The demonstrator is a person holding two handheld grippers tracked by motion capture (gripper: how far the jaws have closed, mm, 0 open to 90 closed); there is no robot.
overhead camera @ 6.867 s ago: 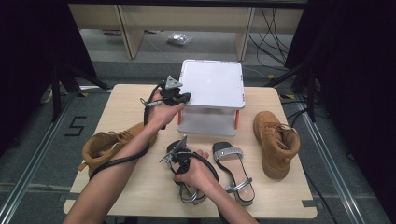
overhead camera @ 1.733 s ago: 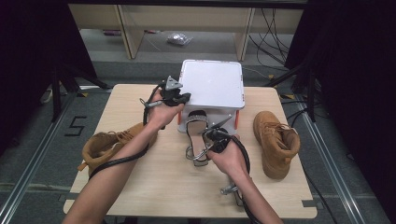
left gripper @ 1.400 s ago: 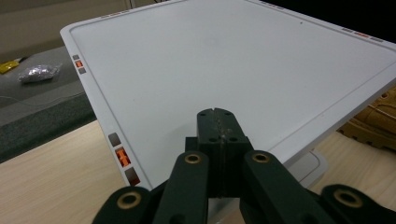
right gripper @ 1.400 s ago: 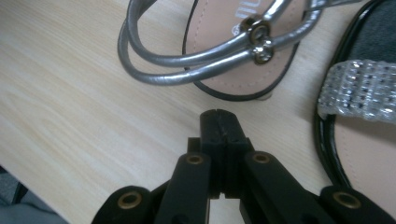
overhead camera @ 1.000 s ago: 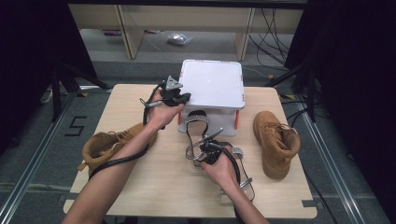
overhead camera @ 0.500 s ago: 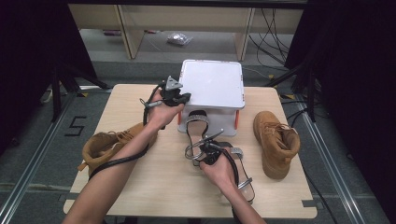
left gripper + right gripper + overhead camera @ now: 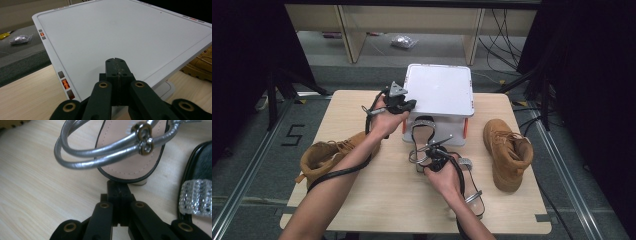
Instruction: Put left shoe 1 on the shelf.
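Note:
A sandal with silver straps (image 7: 423, 131) lies on the table with its toe at the front of a white lidded box (image 7: 439, 90). My right gripper (image 7: 428, 151) is shut, and its tips touch the sandal's heel end (image 7: 125, 180) with nothing between the jaws. In the right gripper view the shut tips (image 7: 117, 186) sit just below the looped straps (image 7: 100, 152). My left gripper (image 7: 408, 105) is shut too. It lies over the left near edge of the box lid (image 7: 120, 32), and the tips (image 7: 116, 61) hold nothing that I can see.
A second sandal (image 7: 471, 192) with a sparkly band (image 7: 197, 197) lies beside the right hand. One tan boot (image 7: 324, 157) lies at the table's left and another (image 7: 507, 150) stands at its right. The wooden table (image 7: 377, 200) is bare at the front left.
Since the first frame the right hand has carried the silver-strap sandal from the table's front to the box. Over the last second it hardly moved. The left hand stayed at the lid.

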